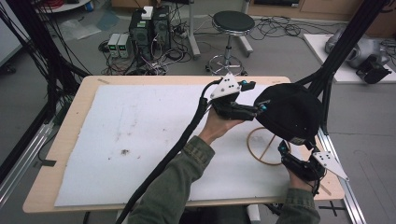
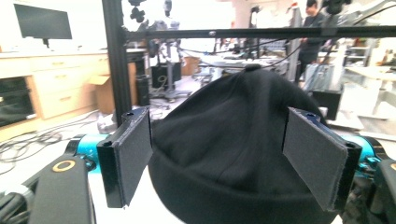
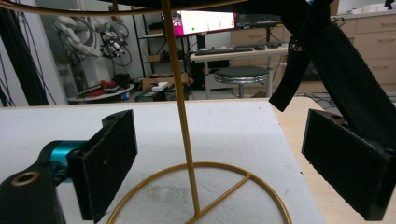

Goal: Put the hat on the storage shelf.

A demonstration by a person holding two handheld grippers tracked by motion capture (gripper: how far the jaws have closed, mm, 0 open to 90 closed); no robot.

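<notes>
Black cap (image 1: 289, 112) sits atop the gold wire stand (image 3: 187, 140) at the right side of my white-covered bench (image 1: 140, 135). Nearest me, my right fingers (image 1: 283, 150) stand released low by the stand's ring base, its pole between them untouched. Farther off, my left fingers (image 1: 261, 108) are spread wide on either side of the cap, gripping nothing.

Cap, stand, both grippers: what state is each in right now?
Cap: sitting on the stand, strap hanging loose.
Stand: upright on the white mat.
Left gripper: open, jaws either side of the cap, not pressing.
Right gripper: open, pole between its jaws, untouched.
</notes>
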